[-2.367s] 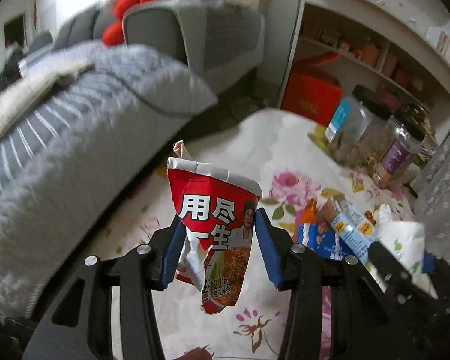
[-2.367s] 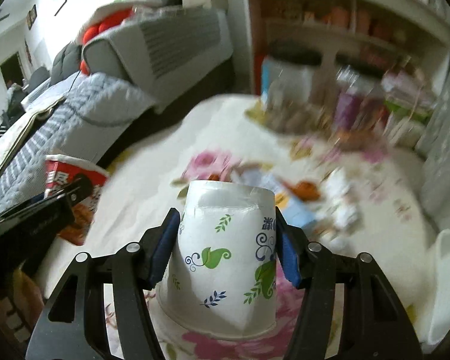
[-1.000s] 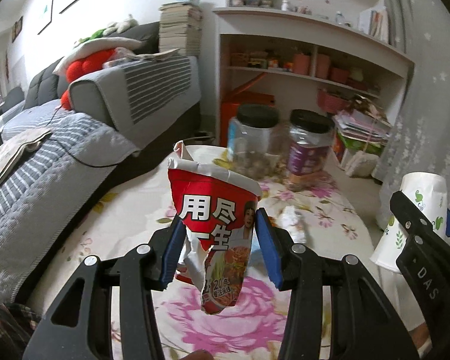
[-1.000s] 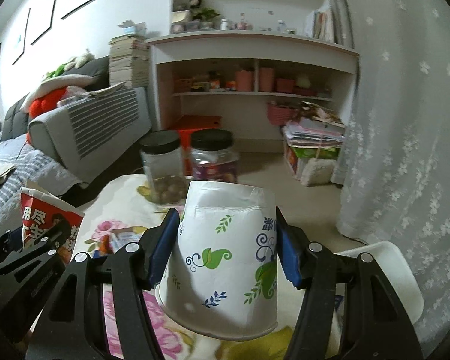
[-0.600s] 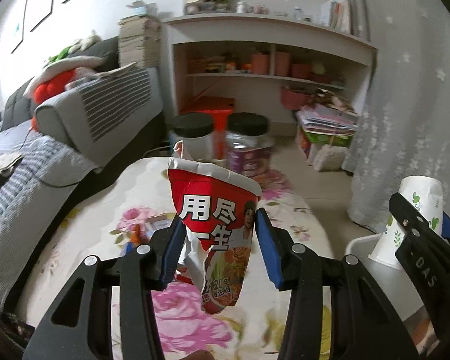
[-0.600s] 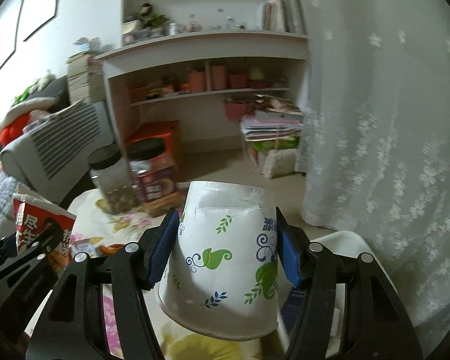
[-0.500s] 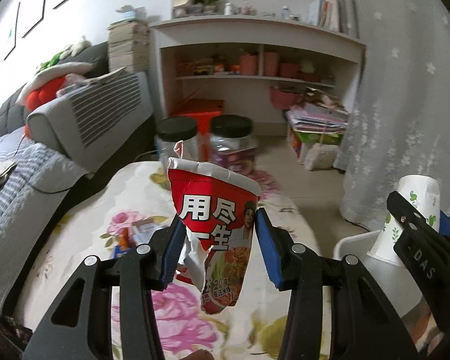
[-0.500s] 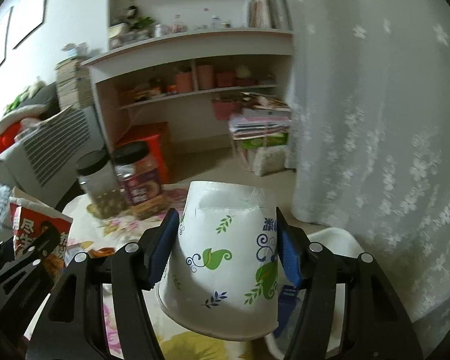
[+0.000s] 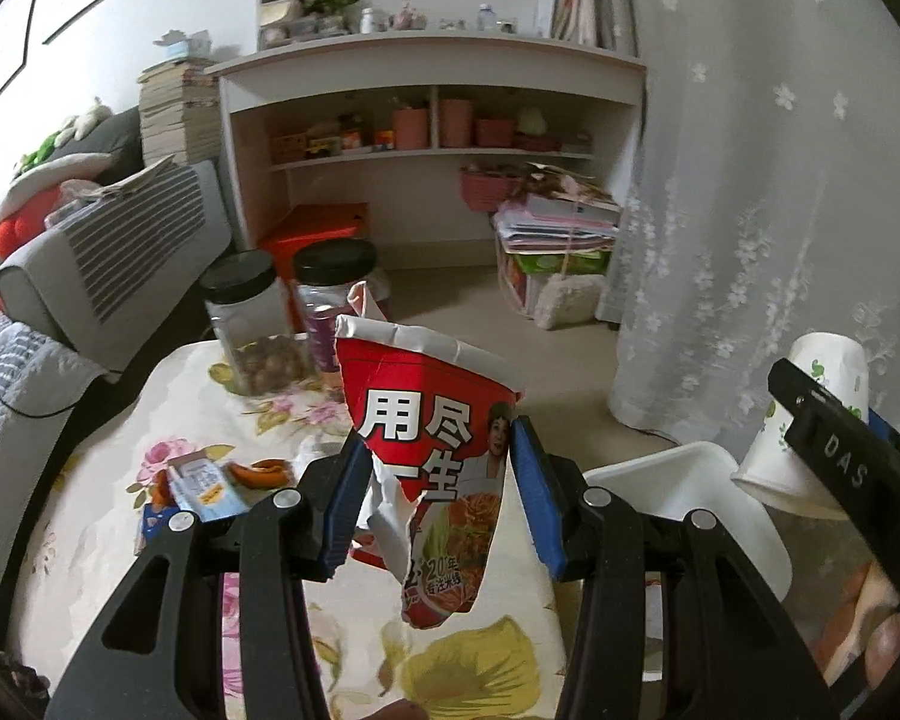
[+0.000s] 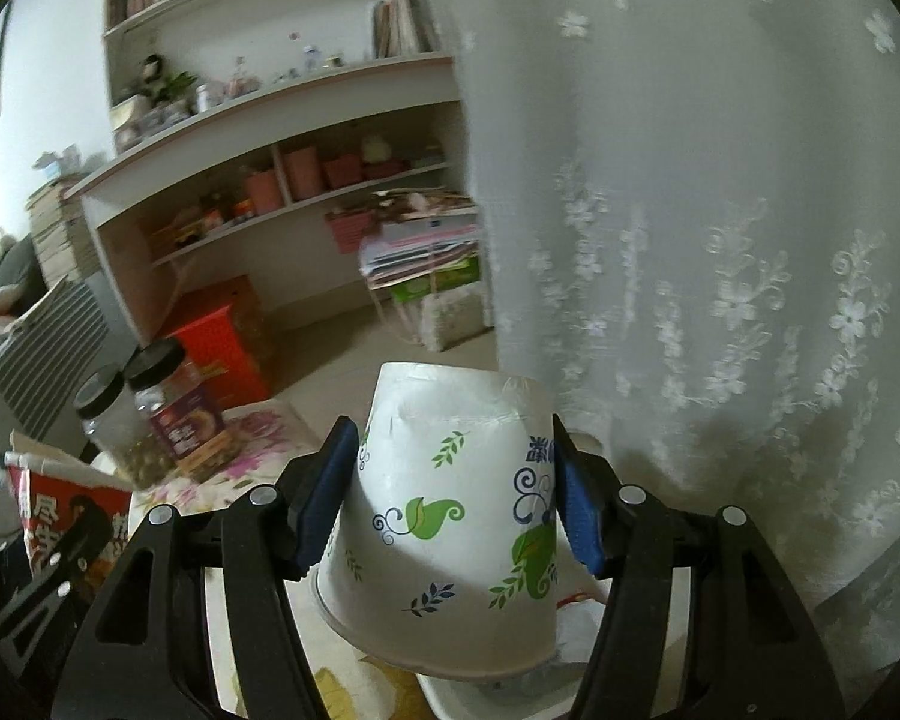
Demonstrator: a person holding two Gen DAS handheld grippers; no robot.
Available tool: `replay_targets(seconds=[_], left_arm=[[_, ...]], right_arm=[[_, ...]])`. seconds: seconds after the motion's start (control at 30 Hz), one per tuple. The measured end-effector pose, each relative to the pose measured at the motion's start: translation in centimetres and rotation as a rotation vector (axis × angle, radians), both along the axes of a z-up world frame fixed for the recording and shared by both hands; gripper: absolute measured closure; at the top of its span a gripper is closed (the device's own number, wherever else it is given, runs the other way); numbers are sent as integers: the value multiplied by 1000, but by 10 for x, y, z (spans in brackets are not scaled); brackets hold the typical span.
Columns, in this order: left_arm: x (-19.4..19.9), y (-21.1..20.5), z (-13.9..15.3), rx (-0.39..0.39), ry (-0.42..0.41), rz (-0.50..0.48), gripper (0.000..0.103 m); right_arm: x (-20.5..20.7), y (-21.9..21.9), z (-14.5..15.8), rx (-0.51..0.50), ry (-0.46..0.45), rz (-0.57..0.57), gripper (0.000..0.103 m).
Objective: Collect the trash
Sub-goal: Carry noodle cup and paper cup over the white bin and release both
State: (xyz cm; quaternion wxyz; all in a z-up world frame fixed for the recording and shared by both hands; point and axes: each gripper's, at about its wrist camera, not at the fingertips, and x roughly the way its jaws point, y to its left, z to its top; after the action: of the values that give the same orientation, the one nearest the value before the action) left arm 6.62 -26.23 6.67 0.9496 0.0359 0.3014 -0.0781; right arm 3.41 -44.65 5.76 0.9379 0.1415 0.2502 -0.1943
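Right gripper [image 10: 456, 495] clamping an inverted white paper cup [image 10: 450, 516], lower centre, above a white bin [image 9: 690, 480].
Left gripper [image 9: 438, 495] pinches a torn red noodle cup [image 9: 432, 420]; upper left, two black-lidded jars [image 9: 252, 324], one holding nuts.

Below me I see the surface [image 9: 120, 444], covered in a cream floral cloth. At its far edge two black-lidded jars [image 9: 252, 324] stand side by side. Nearer its left side lie a small blue-and-white packet [image 9: 207, 489] and orange scraps [image 9: 258, 471], close together.
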Motion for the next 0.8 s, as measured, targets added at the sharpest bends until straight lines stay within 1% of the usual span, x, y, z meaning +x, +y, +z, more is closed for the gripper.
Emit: replay_targets(seconds=[0.2, 0.47, 0.53, 0.6, 0.8], left_arm=[[-1, -29, -2, 12, 0, -50, 56], [-2, -71, -9, 15, 27, -121, 56], [-3, -83, -11, 16, 33, -142, 56], [-4, -96, -13, 16, 44, -165, 56], [-6, -130, -18, 14, 73, -232, 55]], right_arm=[[-8, -34, -3, 65, 17, -94, 41], [-29, -72, -3, 122, -11, -213, 25], [-35, -81, -2, 139, -23, -251, 20], [-44, -92, -2, 160, -38, -291, 17], [-61, -118, -1, 204, -66, -377, 15]])
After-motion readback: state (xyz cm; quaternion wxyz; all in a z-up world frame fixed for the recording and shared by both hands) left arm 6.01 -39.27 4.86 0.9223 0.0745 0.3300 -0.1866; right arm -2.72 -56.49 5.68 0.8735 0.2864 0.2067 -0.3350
